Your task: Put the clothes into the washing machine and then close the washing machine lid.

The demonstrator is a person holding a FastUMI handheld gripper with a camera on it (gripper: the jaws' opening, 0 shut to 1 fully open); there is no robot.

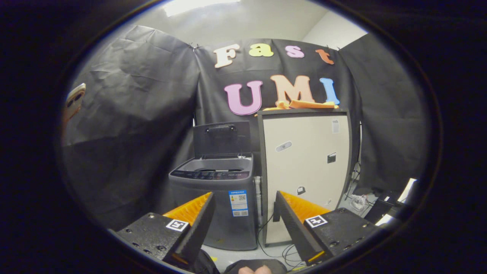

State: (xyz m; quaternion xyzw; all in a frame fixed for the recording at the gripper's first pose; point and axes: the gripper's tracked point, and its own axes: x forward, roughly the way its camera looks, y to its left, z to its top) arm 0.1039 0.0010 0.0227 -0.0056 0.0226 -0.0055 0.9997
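Gripper view: gripper (243,213) fingers spread wide, grasping nothing, well short of the grey top-loading washing machine (215,198). Dark hinged lid (222,139) upright, tub apparently bare (interior mostly hidden). Orange cloth garment (304,104) lying atop the tall cream-fronted cabinet (304,171) beside. Loading and closing both seemingly left undone.

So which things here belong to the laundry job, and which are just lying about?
Belongs to the job:
- washing machine, beyond the fingers
- its lid, standing open
- orange clothes on top of the cabinet
- claw, open, holding nothing

Lying about:
- beige cabinet beside the machine
- cables on the floor
- phone against the wall cloth
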